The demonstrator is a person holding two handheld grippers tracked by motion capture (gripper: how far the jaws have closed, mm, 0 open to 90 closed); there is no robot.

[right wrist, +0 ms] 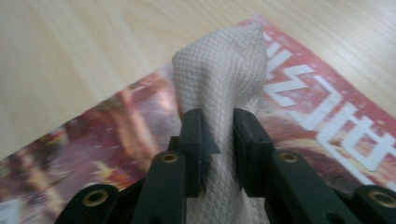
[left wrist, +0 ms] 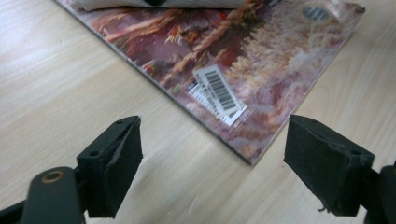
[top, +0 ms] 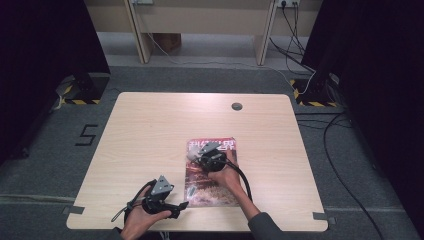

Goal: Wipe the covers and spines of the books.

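The pale wooden desk [top: 150, 125] carries a magazine [top: 212, 175] lying flat near its front edge. The right claw [top: 200, 156] rests over the magazine's upper left part, clamped on a folded white paper towel [right wrist: 219, 84] that sticks out past its tips. The left claw [top: 175, 206] lies just left of the magazine's near corner, jaws apart, nothing between them.

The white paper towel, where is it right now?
The paper towel is pinched in the right tool, over the top of the magazine in the high view.
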